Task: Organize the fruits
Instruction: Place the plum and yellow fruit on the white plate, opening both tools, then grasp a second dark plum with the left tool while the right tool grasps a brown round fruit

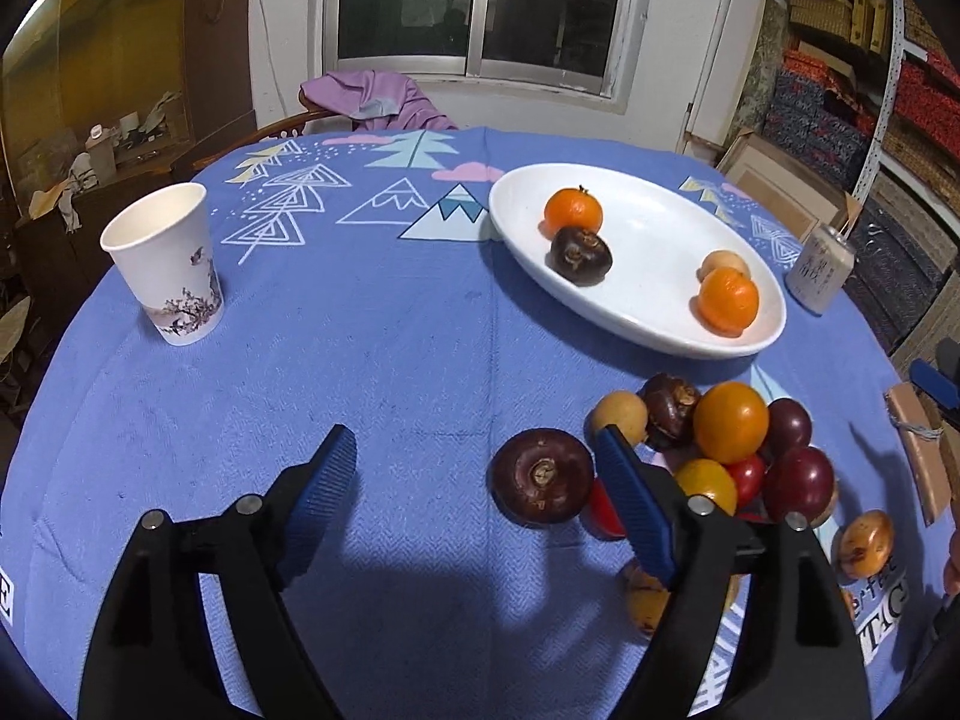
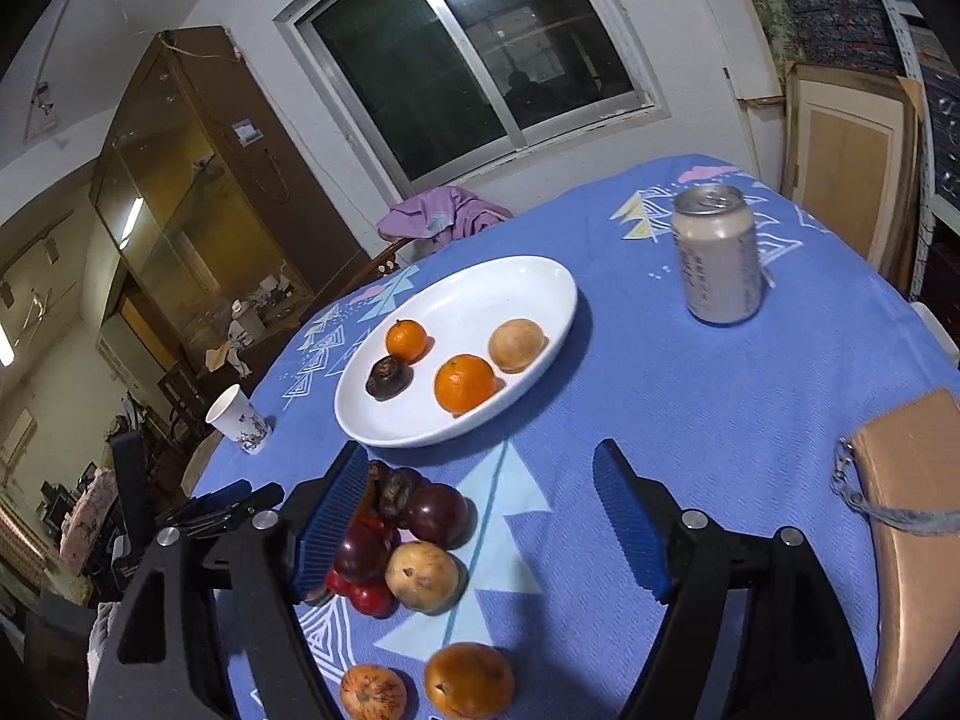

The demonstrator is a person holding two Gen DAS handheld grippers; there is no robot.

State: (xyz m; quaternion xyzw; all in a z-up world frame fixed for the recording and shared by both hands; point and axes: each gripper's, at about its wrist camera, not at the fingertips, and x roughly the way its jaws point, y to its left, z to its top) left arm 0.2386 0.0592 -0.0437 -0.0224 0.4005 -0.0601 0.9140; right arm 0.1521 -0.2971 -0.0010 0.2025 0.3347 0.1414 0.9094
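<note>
Both tongs, left [image 1: 474,483] and right [image 2: 483,501], tilt downward with jaws spread wide, gripping nothing.

White oval plate [image 2: 540,282] on table holds four fruits: two small oranges [image 2: 465,383], a dark brown chestnut-like fruit [image 2: 389,378], a tan round fruit [image 2: 517,344]. Near plate, loose pile of fruit [image 1: 729,438] on cloth: orange, dark red plums, brown and yellow pieces, touching.

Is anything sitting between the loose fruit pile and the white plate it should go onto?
Nothing visible does. Only bare blue tablecloth separates the fruit pile from the white plate. The can and paper cup stand off to the sides.
</note>
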